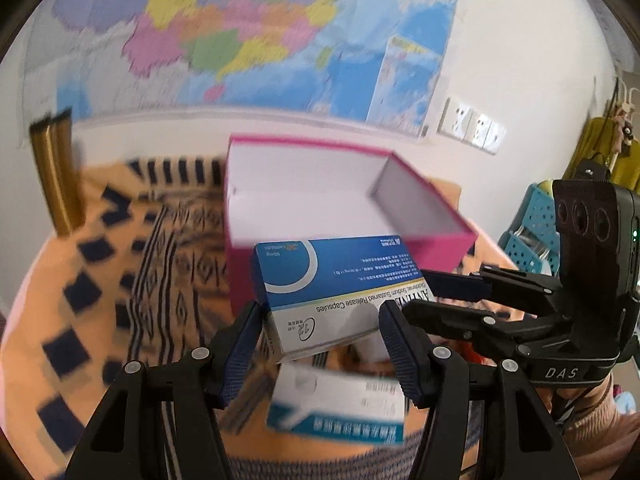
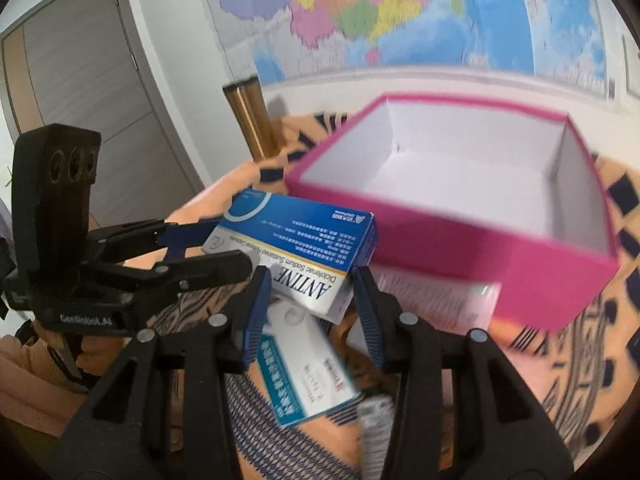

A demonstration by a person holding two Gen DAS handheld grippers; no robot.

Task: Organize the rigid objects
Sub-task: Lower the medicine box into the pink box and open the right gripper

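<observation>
The pink box (image 2: 472, 248) sits open on the patterned cloth (image 1: 80, 280) and its white inside looks bare, so by my reading nothing has been stowed yet and the sorting is at its start. The blue carton (image 1: 340, 276) is lifted off the cloth, tilted, just in front of the box's near wall and not yet over the rim. The left gripper (image 1: 324, 320) has its fingers on either side of the carton's near end and appears to be pinching it. In the right wrist view the right gripper (image 2: 312, 292) straddles the same carton's corner, but whether its pads press it or merely flank it I cannot tell. Below, a teal carton (image 2: 308, 376) lies flat on the cloth, with another white pack (image 2: 436, 292) against the box's wall; both seem left to do.
</observation>
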